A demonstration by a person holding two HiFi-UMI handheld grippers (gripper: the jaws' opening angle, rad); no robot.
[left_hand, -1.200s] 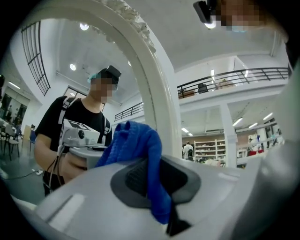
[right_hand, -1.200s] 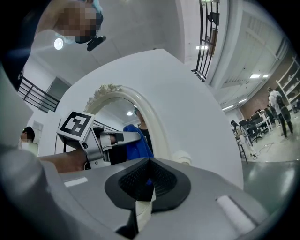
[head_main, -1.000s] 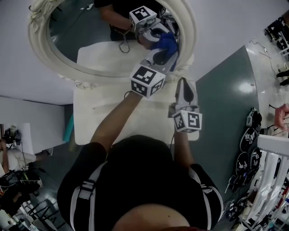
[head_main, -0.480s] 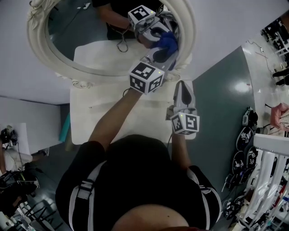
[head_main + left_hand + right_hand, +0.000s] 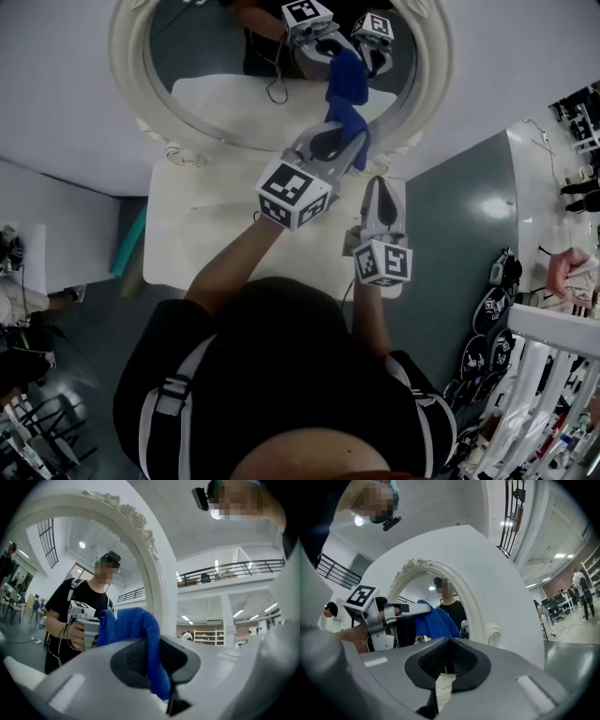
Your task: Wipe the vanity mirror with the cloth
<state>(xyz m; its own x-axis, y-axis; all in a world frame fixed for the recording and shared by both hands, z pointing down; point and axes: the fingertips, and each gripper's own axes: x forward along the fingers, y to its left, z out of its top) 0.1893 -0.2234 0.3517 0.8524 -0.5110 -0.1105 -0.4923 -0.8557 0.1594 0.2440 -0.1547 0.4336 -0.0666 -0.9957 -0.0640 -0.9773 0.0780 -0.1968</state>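
An oval vanity mirror in an ornate white frame [image 5: 127, 84] stands at the back of a white table [image 5: 206, 253]. My left gripper [image 5: 345, 131] is shut on a blue cloth [image 5: 349, 98], which rests against the lower part of the glass, right of centre. In the left gripper view the cloth [image 5: 140, 630] bulges up between the jaws beside the frame [image 5: 154, 573]. My right gripper [image 5: 380, 192] hovers over the table's right side, shut with nothing in it, short of the mirror. The right gripper view shows the cloth [image 5: 436, 620] and the frame [image 5: 487, 606] ahead.
A grey-green floor [image 5: 459, 206] lies right of the table. Racks with dark gear [image 5: 511, 337] stand at the far right. A teal object [image 5: 131, 253] leans by the table's left edge. The mirror reflects both grippers and the person.
The left gripper has slid the cloth from the glass's right edge toward its lower middle. The head view has shifted, so the mirror sits further right. The right gripper has barely moved.
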